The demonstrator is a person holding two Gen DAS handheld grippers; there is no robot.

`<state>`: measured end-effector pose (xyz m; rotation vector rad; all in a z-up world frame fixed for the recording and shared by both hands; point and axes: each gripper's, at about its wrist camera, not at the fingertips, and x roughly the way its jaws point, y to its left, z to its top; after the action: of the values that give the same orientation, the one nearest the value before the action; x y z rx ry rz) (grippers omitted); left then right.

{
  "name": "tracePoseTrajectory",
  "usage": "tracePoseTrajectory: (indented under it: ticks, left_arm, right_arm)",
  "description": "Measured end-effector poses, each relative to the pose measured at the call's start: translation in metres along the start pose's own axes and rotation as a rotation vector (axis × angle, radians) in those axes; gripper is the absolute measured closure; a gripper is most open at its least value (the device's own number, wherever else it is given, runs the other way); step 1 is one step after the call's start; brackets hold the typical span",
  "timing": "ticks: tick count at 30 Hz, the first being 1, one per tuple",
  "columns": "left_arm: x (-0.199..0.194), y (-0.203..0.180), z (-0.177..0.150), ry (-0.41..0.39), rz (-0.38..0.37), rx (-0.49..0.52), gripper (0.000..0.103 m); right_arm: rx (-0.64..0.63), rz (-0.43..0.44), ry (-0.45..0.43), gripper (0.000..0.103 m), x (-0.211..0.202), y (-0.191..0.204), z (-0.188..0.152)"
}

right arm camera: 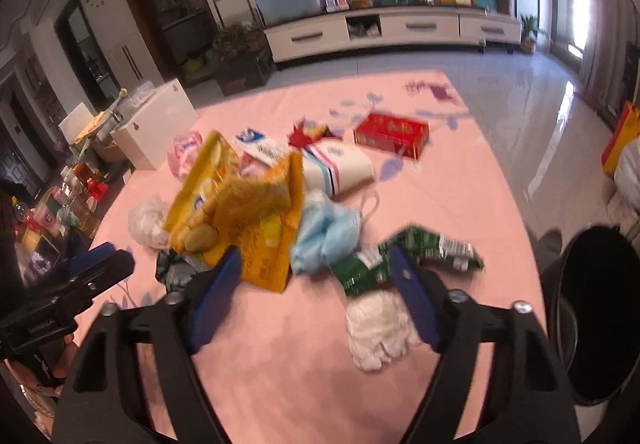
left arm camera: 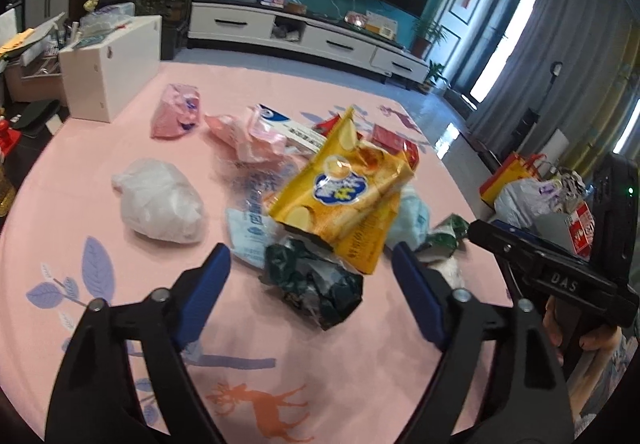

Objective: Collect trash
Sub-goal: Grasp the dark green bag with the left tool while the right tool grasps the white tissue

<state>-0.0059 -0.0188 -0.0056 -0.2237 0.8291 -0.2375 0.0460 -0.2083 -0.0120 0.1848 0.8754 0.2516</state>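
Above the pink tablecloth [left arm camera: 100,180], both grippers' jaws stand apart, empty, near the yellow chip bag [left arm camera: 344,184].

"DAS" on the right hand-held gripper [left arm camera: 472,230]

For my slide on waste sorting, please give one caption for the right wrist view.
Open right gripper above a pink tablecloth, facing green wrapper, white glove and yellow chip bag.
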Motion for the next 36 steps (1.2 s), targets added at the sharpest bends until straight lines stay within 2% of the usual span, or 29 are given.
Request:
tracePoseTrajectory:
  ticks: [4,7,11,17,20,23,24,25,26,28,29,31,36]
  left_arm:
    - [0.02,-0.003,-0.007,0.074,-0.057,0.001,0.025]
    - [0.034,-0.005,-0.012,0.111,-0.05,-0.006,0.025]
    - [0.046,-0.006,-0.015,0.13,-0.036,0.003,0.025]
    - [0.061,-0.009,-0.02,0.161,-0.066,0.005,0.025]
    - [0.067,-0.011,-0.024,0.179,-0.064,0.003,0.03]
    - [0.073,-0.01,-0.027,0.201,-0.067,-0.026,0.045]
    - [0.076,-0.008,-0.027,0.215,-0.075,-0.048,0.053]
    - [0.079,-0.006,-0.028,0.222,-0.086,-0.071,0.058]
    - [0.078,-0.004,-0.028,0.223,-0.092,-0.084,0.058]
    - [0.077,-0.005,-0.03,0.221,-0.096,-0.088,0.061]
    - [0.076,-0.006,-0.031,0.218,-0.098,-0.086,0.061]
    - [0.072,-0.007,-0.031,0.22,-0.103,-0.101,0.062]
    - [0.049,-0.017,-0.028,0.195,-0.128,-0.081,0.063]
  right_arm:
    - [0.021,-0.021,0.041,0.04,0.01,-0.006,-0.011]
    - [0.04,-0.035,0.082,0.041,0.02,-0.012,-0.02]
    - [0.038,-0.06,0.11,0.041,0.03,-0.015,-0.028]
    - [0.037,-0.133,0.098,0.041,0.031,-0.021,-0.035]
    - [0.037,-0.145,0.117,0.041,0.038,-0.023,-0.038]
    - [0.021,-0.132,0.139,0.041,0.044,-0.019,-0.041]
    - [0.019,-0.127,0.146,0.041,0.047,-0.019,-0.043]
    - [0.022,-0.126,0.153,0.044,0.05,-0.019,-0.044]
    - [0.028,-0.129,0.162,0.046,0.053,-0.02,-0.044]
    - [0.046,-0.146,0.181,0.061,0.059,-0.023,-0.046]
    - [0.048,-0.158,0.182,0.063,0.059,-0.024,-0.046]
    - [0.048,-0.154,0.176,0.076,0.057,-0.023,-0.046]
    - [0.054,-0.059,0.181,0.08,0.05,-0.016,-0.045]
